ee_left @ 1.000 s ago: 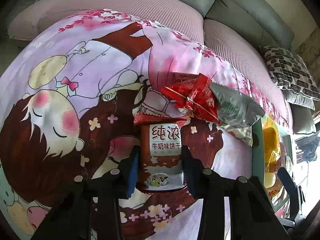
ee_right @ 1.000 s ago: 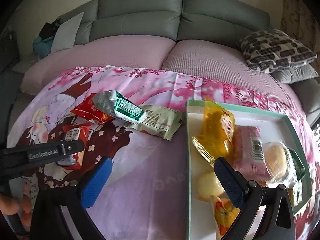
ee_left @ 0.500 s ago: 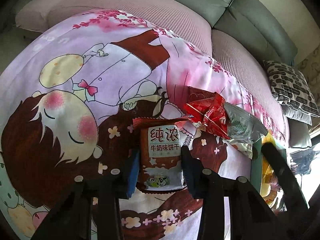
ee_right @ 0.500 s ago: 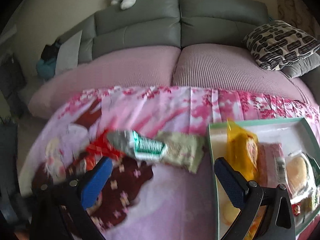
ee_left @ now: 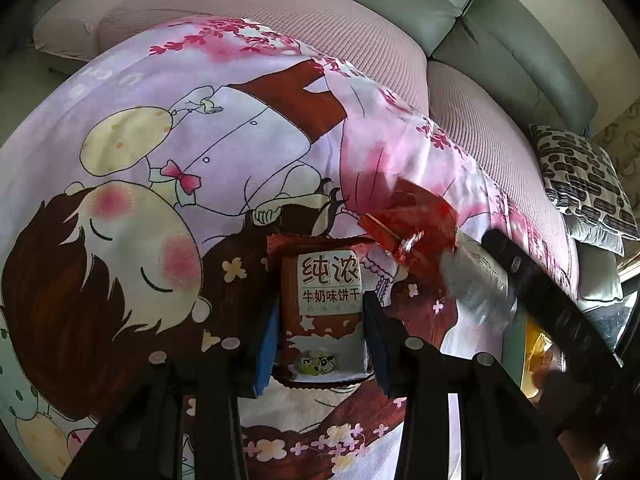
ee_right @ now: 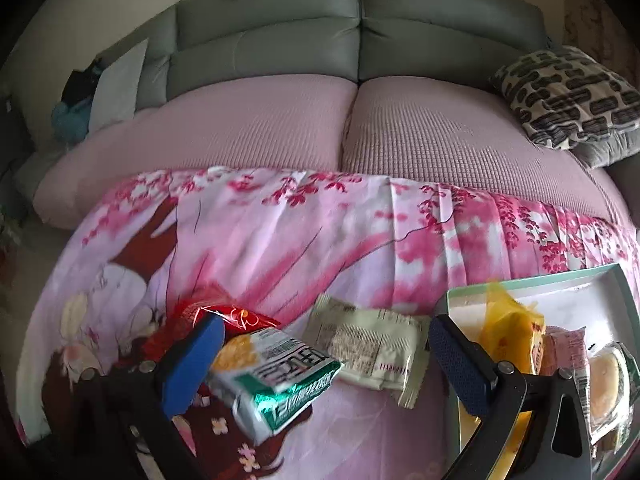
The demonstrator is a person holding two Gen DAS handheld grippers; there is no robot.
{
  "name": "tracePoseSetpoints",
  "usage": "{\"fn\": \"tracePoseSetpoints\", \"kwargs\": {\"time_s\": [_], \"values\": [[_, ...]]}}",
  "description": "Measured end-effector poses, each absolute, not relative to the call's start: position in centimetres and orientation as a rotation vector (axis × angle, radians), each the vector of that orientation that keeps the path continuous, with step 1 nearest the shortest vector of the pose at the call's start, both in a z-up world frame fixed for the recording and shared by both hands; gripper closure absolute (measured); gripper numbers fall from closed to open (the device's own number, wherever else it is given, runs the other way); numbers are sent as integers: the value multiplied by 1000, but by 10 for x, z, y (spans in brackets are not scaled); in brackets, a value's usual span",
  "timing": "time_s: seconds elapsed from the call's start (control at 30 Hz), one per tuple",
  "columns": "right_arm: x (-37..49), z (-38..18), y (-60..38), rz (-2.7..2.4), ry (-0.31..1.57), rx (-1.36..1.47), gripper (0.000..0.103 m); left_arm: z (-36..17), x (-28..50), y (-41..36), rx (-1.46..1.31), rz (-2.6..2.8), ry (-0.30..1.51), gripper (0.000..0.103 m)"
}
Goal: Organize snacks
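Snack packets are spread on a cartoon-print cloth (ee_right: 320, 240) laid over a pink sofa (ee_right: 280, 120).

A green-rimmed tray (ee_right: 532, 282) of wrapped snacks is seen at 4 o'clock in the right wrist view. The right gripper (ee_right: 320, 360) is held wide open, its blue pads on either side of a silver-green packet (ee_right: 276, 380), which lies over a red packet (ee_right: 236, 316) and beside a pale green packet (ee_right: 372, 344). The left gripper (ee_left: 320, 336) is closed narrowly on a brown milk biscuit packet (ee_left: 326, 312), at 6 o'clock in its own view.
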State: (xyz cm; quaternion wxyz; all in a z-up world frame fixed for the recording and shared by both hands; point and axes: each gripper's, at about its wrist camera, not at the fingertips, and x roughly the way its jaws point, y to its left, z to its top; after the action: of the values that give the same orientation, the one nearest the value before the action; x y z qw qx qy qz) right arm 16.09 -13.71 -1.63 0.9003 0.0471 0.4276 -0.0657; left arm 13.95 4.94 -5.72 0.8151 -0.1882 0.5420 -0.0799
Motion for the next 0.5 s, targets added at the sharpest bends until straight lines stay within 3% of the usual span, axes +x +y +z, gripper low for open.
{"fn": "tracePoseSetpoints", "kwargs": {"time_s": [0.5], "values": [[114, -33, -105, 18, 918, -121, 0, -56, 137, 61, -383, -121, 1156, 61]]}}
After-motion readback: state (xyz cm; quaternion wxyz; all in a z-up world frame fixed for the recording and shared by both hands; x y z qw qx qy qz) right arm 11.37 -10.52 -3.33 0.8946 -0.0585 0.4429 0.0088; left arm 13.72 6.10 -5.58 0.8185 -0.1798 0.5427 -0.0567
